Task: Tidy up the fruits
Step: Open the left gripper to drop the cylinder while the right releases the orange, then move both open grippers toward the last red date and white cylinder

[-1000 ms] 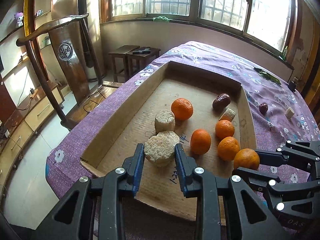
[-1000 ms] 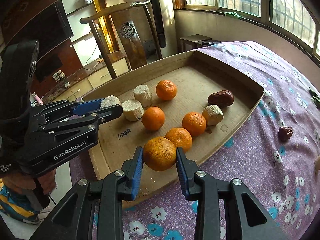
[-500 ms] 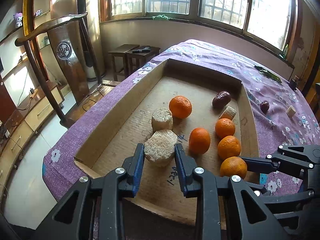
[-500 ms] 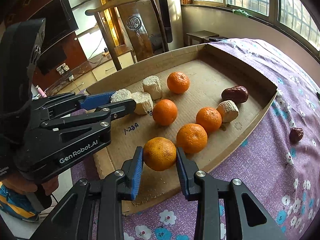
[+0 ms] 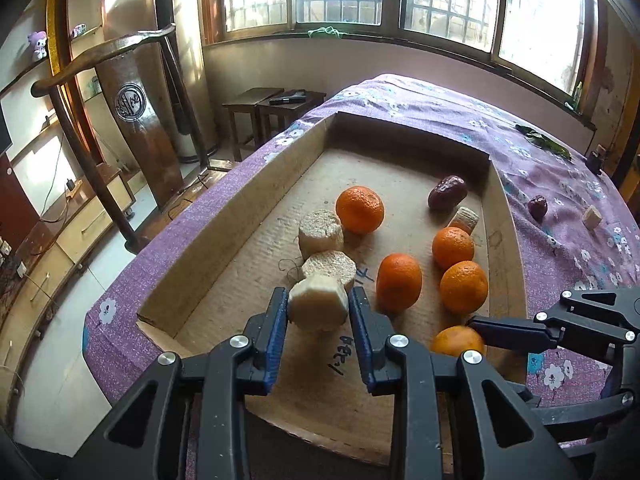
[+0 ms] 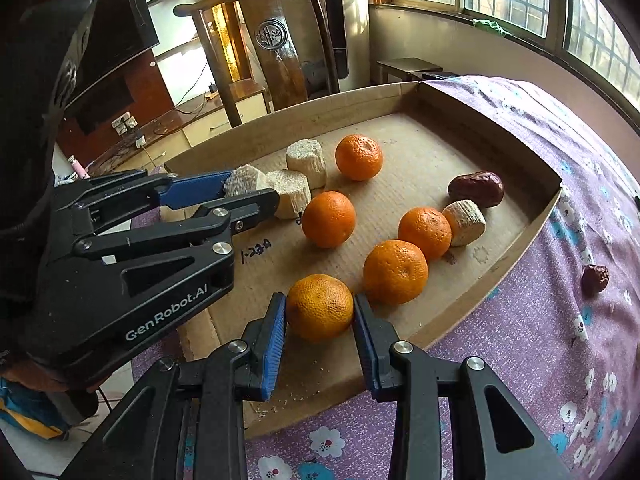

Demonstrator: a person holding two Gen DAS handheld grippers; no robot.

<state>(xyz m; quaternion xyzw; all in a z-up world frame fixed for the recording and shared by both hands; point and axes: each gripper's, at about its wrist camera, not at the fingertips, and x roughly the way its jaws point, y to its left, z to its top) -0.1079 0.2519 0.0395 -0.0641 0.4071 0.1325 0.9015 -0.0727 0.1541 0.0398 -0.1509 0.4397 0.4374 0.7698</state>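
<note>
Inside a cardboard tray [image 5: 224, 240] on a purple flowered bed [image 5: 560, 248], the left gripper [image 5: 318, 312] fingers clamp a pale cut chunk [image 5: 318, 307] at the near left; the right gripper [image 6: 320, 316] fingers clamp an orange [image 6: 320, 306] at the near edge, four oranges beyond.

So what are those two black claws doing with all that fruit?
A person is sorting fruit into a cardboard tray on a purple flowered cloth. The left claw grips a pale beige chunk, the right claw grips a mandarin, both low over the tray's near end. Four mandarins, three chunks and a red date already lie inside.
</note>
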